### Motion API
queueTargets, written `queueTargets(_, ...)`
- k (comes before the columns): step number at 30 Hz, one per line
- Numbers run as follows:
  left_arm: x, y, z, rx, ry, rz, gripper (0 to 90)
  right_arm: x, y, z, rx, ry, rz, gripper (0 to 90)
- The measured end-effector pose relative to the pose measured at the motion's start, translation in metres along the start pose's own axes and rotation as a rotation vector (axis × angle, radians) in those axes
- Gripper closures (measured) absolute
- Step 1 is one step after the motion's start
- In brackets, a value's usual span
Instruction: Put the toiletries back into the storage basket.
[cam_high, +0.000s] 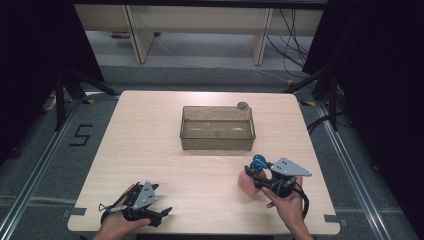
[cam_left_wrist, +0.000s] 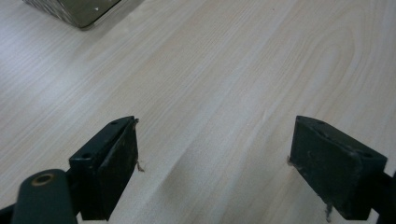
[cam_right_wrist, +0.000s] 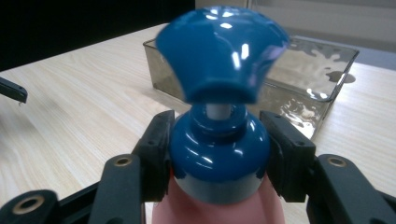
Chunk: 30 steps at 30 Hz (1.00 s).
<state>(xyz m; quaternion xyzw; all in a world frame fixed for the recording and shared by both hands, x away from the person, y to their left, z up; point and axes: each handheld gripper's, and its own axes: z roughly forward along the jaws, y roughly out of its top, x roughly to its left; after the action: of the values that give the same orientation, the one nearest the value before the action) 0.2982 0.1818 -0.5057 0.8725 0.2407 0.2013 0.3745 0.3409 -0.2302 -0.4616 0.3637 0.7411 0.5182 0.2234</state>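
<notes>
Pinching the blue collar of a pink pump bottle (cam_right_wrist: 219, 186), the right gripper (cam_right_wrist: 218, 154) has its two black fingers (cam_right_wrist: 156, 154) pressed against either side of the cap, just under the wide blue pump head (cam_right_wrist: 222, 51). No earlier look is on hand, so only the clamp itself can be told. From above, the bottle (cam_high: 248, 182) sits near the front right part of the bench (cam_high: 150, 150), tilted, with the person's right hand (cam_high: 287, 205) behind it and the right gripper (cam_high: 260, 175) wrapped round its top. A clear, brownish tub (cam_high: 217, 142) stands farther back at the middle of the bench, well apart from the bottle, and a small round grey thing (cam_high: 242, 105) lies touching or just beside its far right corner. Over at the front left, the left gripper (cam_high: 165, 212) rests in the person's left hand (cam_high: 117, 222); its fingers (cam_left_wrist: 109, 163) are spread wide over bare wood with nothing between them, and a corner of the tub (cam_left_wrist: 79, 9) shows far ahead.
</notes>
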Motion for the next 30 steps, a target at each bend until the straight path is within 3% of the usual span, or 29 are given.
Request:
queueTargets(1, 0.001, 0.0, -0.002, 0.02, 0.004, 0.018, 14.9, -0.001, 0.001, 0.0, 0.002, -0.001, -0.027, 50.6)
queueTargets(3, 0.0, 0.001, -0.002, 0.016, -0.012, 0.017, 14.9, 0.001, 0.002, 0.0, -0.005, -0.013, -0.039, 52.1)
queueTargets(5, -0.001, 0.001, -0.002, 0.023, -0.001, 0.017, 14.9, 0.002, 0.003, -0.001, -0.004, -0.019, -0.052, 53.0)
queueTargets(16, -0.001, 0.001, -0.002, 0.021, -0.003, 0.021, 14.9, 0.004, 0.004, -0.002, -0.004, -0.029, -0.023, 53.4)
queueTargets(20, 0.0, 0.001, -0.002, 0.018, -0.004, 0.018, 14.9, 0.004, 0.005, -0.003, 0.008, -0.013, -0.012, 53.5)
queueTargets(21, 0.0, 0.001, -0.002, 0.019, -0.002, 0.018, 14.9, 0.004, 0.006, -0.003, 0.002, -0.011, -0.033, 53.5)
queueTargets(26, 0.0, 0.001, -0.002, 0.018, 0.008, 0.02, 14.9, 0.006, 0.014, -0.003, -0.006, -0.002, -0.026, 53.5)
queueTargets(29, 0.0, 0.001, -0.003, 0.017, -0.007, 0.014, 14.9, 0.004, 0.018, -0.002, -0.018, 0.003, -0.02, 53.5)
queueTargets(30, 0.0, 0.001, -0.003, 0.017, -0.005, 0.015, 14.9, 0.004, 0.019, -0.002, -0.024, -0.013, -0.008, 53.5)
